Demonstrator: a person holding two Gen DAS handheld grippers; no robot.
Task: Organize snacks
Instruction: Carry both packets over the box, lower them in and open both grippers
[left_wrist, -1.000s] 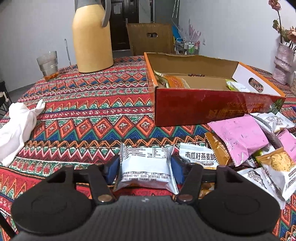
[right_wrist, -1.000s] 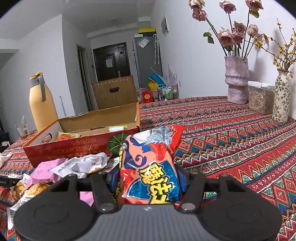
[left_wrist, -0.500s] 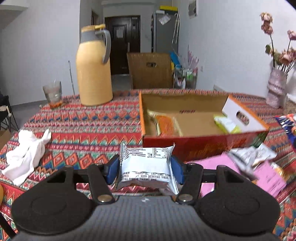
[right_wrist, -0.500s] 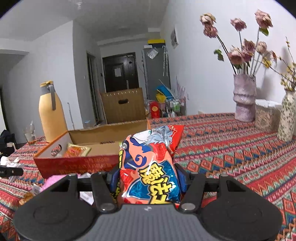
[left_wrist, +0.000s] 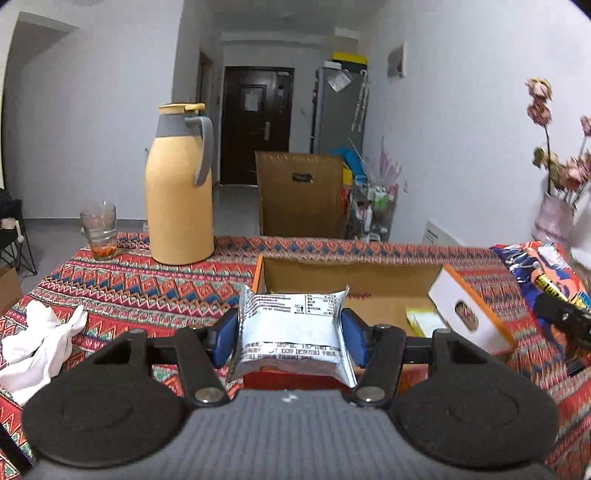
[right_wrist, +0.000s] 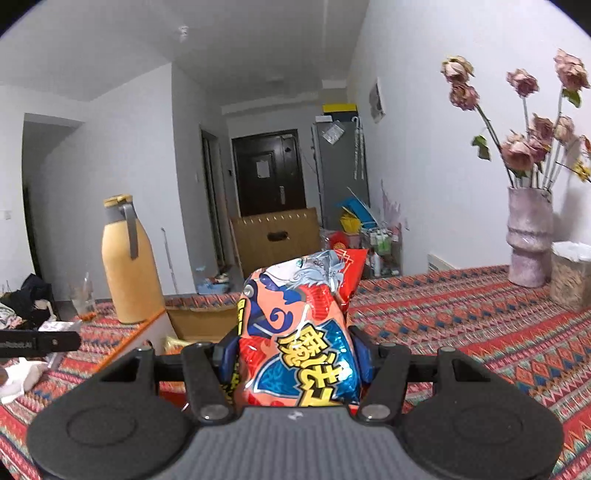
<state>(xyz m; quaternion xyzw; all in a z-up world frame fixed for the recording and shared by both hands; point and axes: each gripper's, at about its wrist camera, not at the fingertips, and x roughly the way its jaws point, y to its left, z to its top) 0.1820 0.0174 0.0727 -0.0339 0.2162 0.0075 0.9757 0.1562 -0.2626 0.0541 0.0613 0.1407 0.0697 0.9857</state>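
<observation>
My left gripper (left_wrist: 290, 334) is shut on a silver snack packet (left_wrist: 291, 328), held above the near wall of the open red cardboard box (left_wrist: 469, 317). A yellow packet (left_wrist: 421, 319) lies inside the box. My right gripper (right_wrist: 295, 350) is shut on a red and blue chip bag (right_wrist: 303, 332) that stands up between its blue pads. In the left wrist view the same chip bag (left_wrist: 543, 273) shows at the right edge, above the table beside the box. From the right wrist view the box (right_wrist: 192, 321) lies ahead to the left, mostly hidden by the bag.
A yellow thermos jug (left_wrist: 177, 192) and a glass (left_wrist: 99, 229) stand at the table's far left. A white cloth (left_wrist: 37, 339) lies at the near left. A pink vase (right_wrist: 528, 236) with dried flowers and a jar (right_wrist: 570, 273) stand at the right.
Both grippers have risen with their packets. The loose snack pile that lay in front of the box has dropped out of sight. The box now lies lower in both views.
</observation>
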